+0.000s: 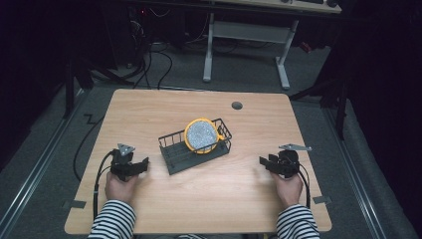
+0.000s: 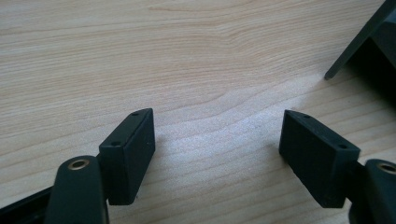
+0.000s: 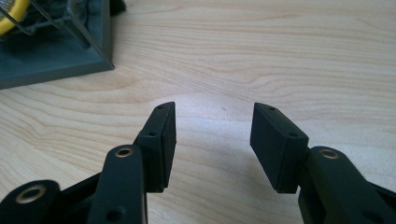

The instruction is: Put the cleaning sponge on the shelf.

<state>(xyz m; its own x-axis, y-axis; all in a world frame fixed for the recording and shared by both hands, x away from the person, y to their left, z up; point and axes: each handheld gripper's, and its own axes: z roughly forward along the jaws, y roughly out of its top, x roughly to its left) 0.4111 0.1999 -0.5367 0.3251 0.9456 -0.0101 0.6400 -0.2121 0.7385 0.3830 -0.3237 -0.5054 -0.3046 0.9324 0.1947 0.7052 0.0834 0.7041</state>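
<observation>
A dark wire rack (image 1: pixel 174 149) stands at the table's middle, and a yellow-rimmed plate with a speckled grey face (image 1: pixel 200 135) leans upright in its right half. My left gripper (image 1: pixel 140 166) rests low on the wood at the left, a short way from the rack's left end. Its jaws are open, with bare tabletop between them (image 2: pixel 218 135). My right gripper (image 1: pixel 266 163) sits low at the right, apart from the rack. Between its open jaws (image 3: pixel 214 135) there is only wood. The rack's corner (image 3: pixel 60 56) and a bit of the plate's yellow rim (image 3: pixel 13 16) show at upper left in the right gripper view.
The wooden table (image 1: pixel 209 194) has a small round grommet hole (image 1: pixel 237 105) near its far edge. Beyond the table stand a white desk frame (image 1: pixel 246 37) and cables on the grey floor. A dark edge of the rack (image 2: pixel 362 39) crosses the upper right of the left gripper view.
</observation>
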